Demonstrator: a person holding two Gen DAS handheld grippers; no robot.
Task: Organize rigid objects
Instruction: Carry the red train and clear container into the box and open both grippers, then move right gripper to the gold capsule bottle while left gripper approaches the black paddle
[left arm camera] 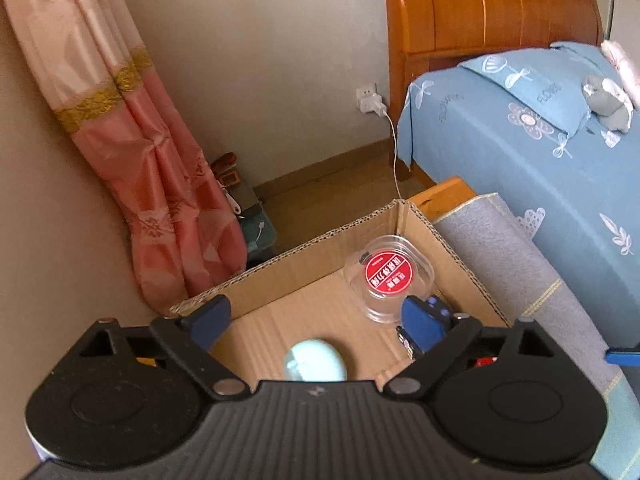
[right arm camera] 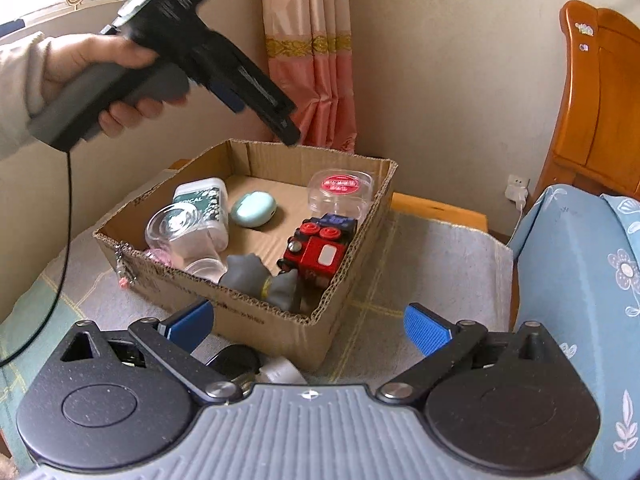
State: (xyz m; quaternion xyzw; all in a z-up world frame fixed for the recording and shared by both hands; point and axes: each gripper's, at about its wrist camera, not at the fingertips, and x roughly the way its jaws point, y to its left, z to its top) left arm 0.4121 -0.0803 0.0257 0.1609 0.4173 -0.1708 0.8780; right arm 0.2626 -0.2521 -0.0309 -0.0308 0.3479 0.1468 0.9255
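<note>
An open cardboard box [right arm camera: 260,316] stands on a grey mat. It holds a clear tub with a red lid [right arm camera: 340,190], a pale green oval case [right arm camera: 254,210], a red and blue toy train [right arm camera: 320,246], a grey figure [right arm camera: 260,278], a green-labelled white bottle [right arm camera: 202,204] and clear cups [right arm camera: 176,224]. My left gripper [left arm camera: 316,316] is open and empty above the box; the tub [left arm camera: 390,276] and green case [left arm camera: 316,364] lie below it. It also shows in the right wrist view [right arm camera: 276,120]. My right gripper [right arm camera: 308,324] is open and empty in front of the box.
A black round object [right arm camera: 236,358] and a white object [right arm camera: 280,372] lie on the mat [right arm camera: 420,272] by my right gripper. A bed with a blue sheet [left arm camera: 540,160] is at the right. A pink curtain [left arm camera: 132,160] and the wall stand behind the box.
</note>
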